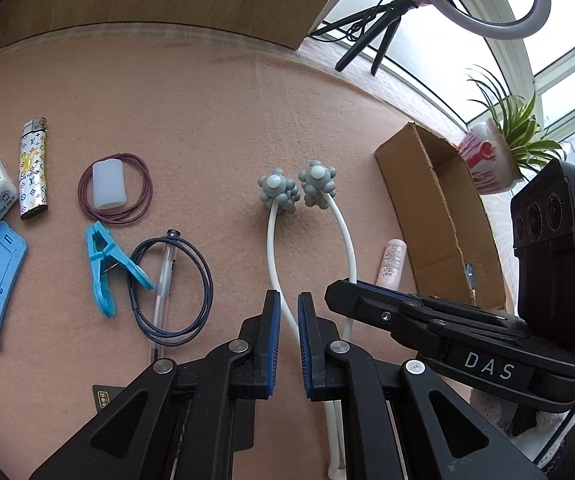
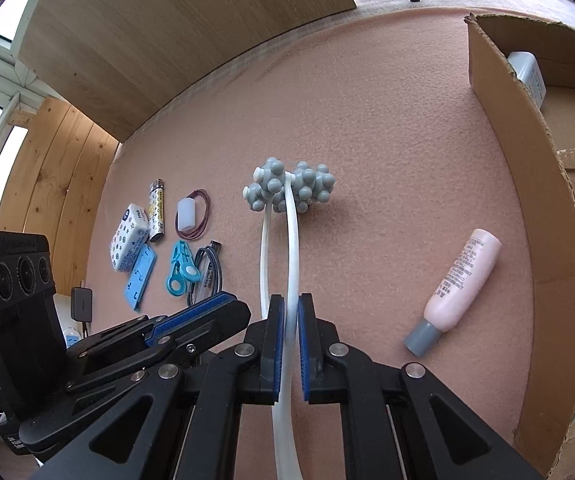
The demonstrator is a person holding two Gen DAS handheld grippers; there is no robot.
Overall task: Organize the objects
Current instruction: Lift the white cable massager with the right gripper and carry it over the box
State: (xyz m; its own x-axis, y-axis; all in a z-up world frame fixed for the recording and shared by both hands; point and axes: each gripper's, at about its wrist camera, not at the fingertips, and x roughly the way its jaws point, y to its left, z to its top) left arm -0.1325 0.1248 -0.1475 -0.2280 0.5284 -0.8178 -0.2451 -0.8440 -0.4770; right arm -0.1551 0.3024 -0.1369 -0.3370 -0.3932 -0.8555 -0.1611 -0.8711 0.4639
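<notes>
You have both grippers, left (image 1: pixel 286 314) and right (image 2: pixel 291 316), pinching the white two-armed massager with grey knobbly heads (image 2: pixel 287 192), while the open cardboard box (image 2: pixel 527 184) at frame right holds only a few items and most small things lie on the pink bench (image 2: pixel 367 120).

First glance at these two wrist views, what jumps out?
The white two-armed massager with grey knobbly heads in mid-mat: the left gripper and right gripper each pinch one of its arms. Left of it lies a clutter of small items, including a blue clip and a patterned lighter. On the right stands an open cardboard box, a pink bottle beside it.
</notes>
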